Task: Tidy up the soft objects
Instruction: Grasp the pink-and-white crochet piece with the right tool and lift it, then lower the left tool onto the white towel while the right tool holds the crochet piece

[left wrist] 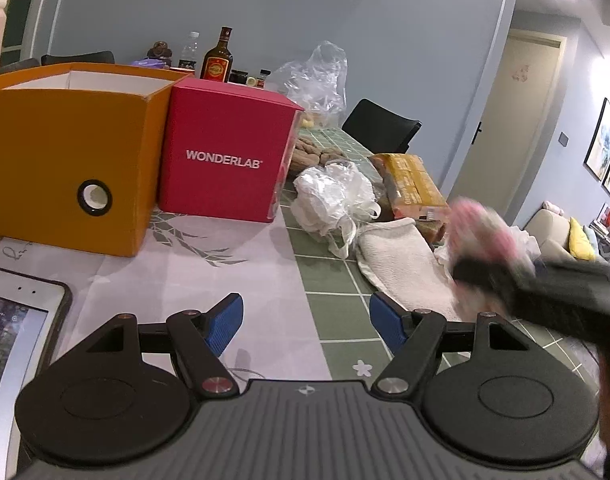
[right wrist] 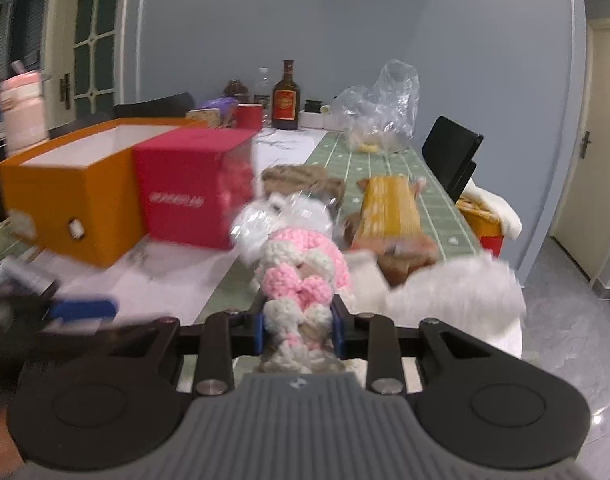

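Two claws — right claw (right wrist: 299, 326) clamps knit (right wrist: 301, 276).

Pink-and-cream knit (right wrist: 301, 280), orange box (left wrist: 65, 152), green grid tablecloth (left wrist: 337, 280)

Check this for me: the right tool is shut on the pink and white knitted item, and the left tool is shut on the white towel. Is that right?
Not quite. The left tool is open and holds nothing; the left wrist view shows its blue pads apart above the table, with the white towel lying ahead of it. The right tool is indeed shut on the pink and white knitted item.
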### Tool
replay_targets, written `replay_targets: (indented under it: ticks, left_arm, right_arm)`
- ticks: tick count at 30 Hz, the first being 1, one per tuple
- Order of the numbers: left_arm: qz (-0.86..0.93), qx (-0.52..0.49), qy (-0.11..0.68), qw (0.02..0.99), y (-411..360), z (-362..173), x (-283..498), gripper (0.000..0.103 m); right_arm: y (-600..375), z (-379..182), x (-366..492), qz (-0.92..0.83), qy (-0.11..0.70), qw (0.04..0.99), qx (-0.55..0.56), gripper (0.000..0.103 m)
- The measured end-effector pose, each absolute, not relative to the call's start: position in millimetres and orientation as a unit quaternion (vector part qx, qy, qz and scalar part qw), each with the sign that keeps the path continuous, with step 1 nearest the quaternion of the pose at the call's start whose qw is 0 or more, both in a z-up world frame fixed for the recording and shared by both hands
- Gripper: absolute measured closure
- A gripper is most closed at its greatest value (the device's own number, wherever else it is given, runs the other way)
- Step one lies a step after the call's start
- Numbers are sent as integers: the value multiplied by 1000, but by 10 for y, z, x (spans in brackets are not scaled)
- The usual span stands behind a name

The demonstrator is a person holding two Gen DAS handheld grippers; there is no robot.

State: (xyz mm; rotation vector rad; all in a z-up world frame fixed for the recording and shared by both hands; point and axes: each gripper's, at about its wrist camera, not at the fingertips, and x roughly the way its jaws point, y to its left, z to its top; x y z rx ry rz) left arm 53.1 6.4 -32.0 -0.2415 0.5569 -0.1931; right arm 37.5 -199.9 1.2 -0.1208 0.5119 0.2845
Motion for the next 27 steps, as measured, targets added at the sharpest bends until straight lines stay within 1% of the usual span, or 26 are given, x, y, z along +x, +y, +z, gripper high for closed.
replay_targets:
  ticks: [3, 4, 5, 7, 9, 10, 11, 12, 14, 15, 18, 20, 21, 23, 25, 27]
  left_arm:
    - [-93, -126, 276, 948, 112, -322, 532, 18]
    - [-92, -127, 278, 948, 122, -322, 536, 18]
    - [-93, -128, 280, 947, 134, -323, 542, 18]
    - [-93, -129, 283, 946, 154, -325, 543, 18]
    - [-91, -129, 283, 946, 160, -324, 534, 18]
    - [-91, -128, 282, 946, 164, -322, 531, 18]
    - [-90, -128, 282, 947, 161, -319, 530, 18]
    - [-91, -127, 282, 947, 156, -316, 529, 18]
    - [-99, -125, 279, 947, 145, -316, 521, 18]
    - [-102, -122, 278, 947, 137, -315, 513, 18]
    - [-103, -116, 277, 948, 110, -311, 492, 18]
    - [-103, -114, 278, 948, 100, -311, 485, 18]
    - [-104, -113, 278, 948, 101, -310, 486, 18]
    - [-107, -112, 278, 948, 88, -313, 484, 18]
    - [-109, -111, 278, 948, 75, -318, 483, 18]
    - [-110, -110, 280, 947, 62, -328, 494, 18]
  right_arm:
    - [-2010, -114, 222, 141, 267, 951, -71, 73]
    - [-2010, -154, 217, 145, 273, 948, -74, 69]
    - [-2011, -192, 228, 150, 277, 946, -76, 62]
    - [-2001, -244, 264, 156, 283, 943, -82, 55]
    - [-1984, -244, 297, 146, 279, 945, -91, 44]
    - [-1971, -254, 315, 133, 280, 946, -100, 33]
    - [-1947, -266, 350, 124, 280, 946, -111, 26]
    - [-1924, -288, 379, 122, 279, 945, -121, 26]
    - [-1910, -336, 436, 122, 289, 941, -124, 27]
    - [-1901, -368, 459, 122, 297, 939, -123, 29]
    - [-1886, -425, 417, 110, 289, 942, -131, 37]
    - [-1896, -422, 354, 109, 281, 944, -134, 46]
    - [-1909, -407, 317, 111, 276, 945, -133, 48]
    - [-1952, -352, 249, 115, 266, 949, -123, 58]
    - [-2044, -254, 185, 107, 239, 961, -95, 64]
    - [-2090, -183, 179, 87, 220, 967, -98, 65]
